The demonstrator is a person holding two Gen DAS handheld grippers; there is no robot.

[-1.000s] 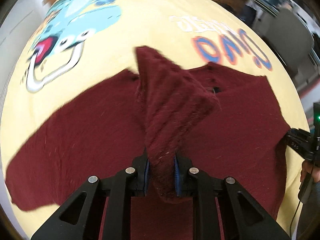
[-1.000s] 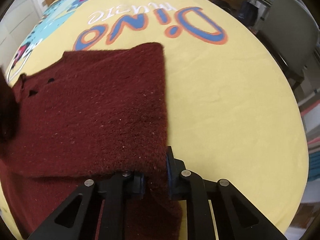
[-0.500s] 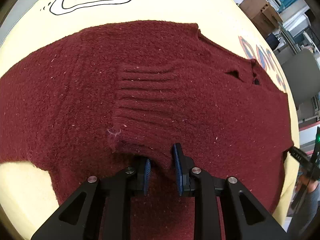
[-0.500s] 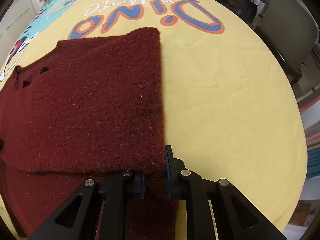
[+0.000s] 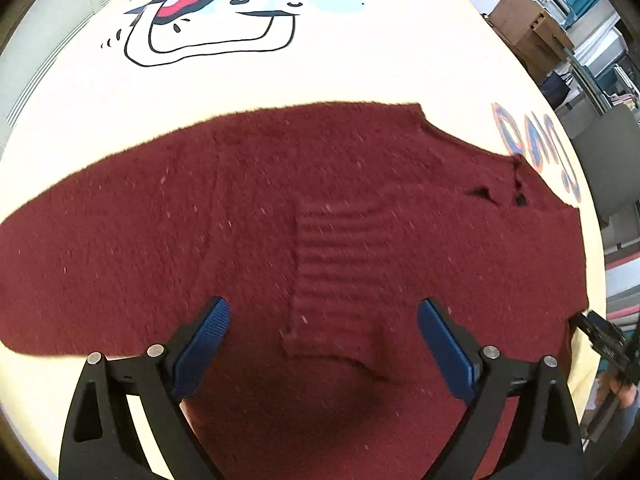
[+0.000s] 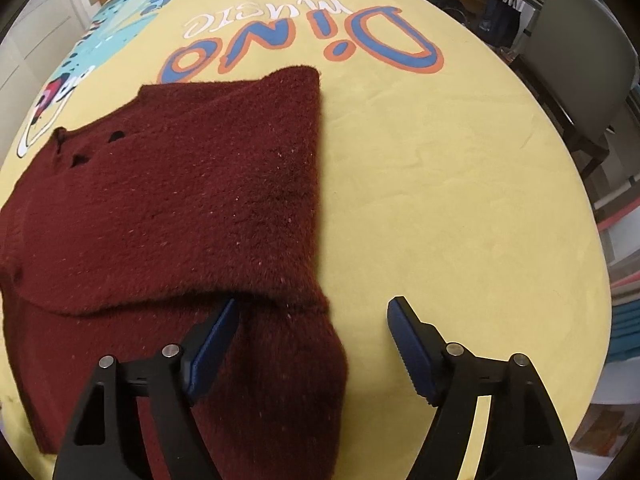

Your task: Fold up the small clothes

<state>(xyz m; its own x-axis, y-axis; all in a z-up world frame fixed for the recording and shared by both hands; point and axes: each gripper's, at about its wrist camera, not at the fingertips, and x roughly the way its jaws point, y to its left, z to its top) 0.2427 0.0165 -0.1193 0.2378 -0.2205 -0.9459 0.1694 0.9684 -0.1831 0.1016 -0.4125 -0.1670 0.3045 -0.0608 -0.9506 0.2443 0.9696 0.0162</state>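
A dark red knitted sweater (image 5: 160, 220) lies flat on the yellow printed tablecloth (image 5: 320, 76). A sleeve with a ribbed cuff (image 5: 336, 264) is folded across its body. My left gripper (image 5: 322, 332) is open and empty just above the cuff. In the right wrist view the sweater (image 6: 180, 208) has its right side folded over, with a straight edge. My right gripper (image 6: 314, 320) is open and empty over the sweater's near right corner.
The tablecloth (image 6: 440, 200) carries a "Dino" print (image 6: 320, 44) and a cartoon face (image 5: 216, 20). A grey chair (image 6: 580, 64) stands off the table's right side. Cardboard boxes (image 5: 532, 28) stand beyond the far edge. The right gripper shows at the edge of the left wrist view (image 5: 600, 336).
The left gripper laid the lifted sleeve down on the sweater and opened. The right gripper let go of the folded edge and opened. Both layers now lie flat.
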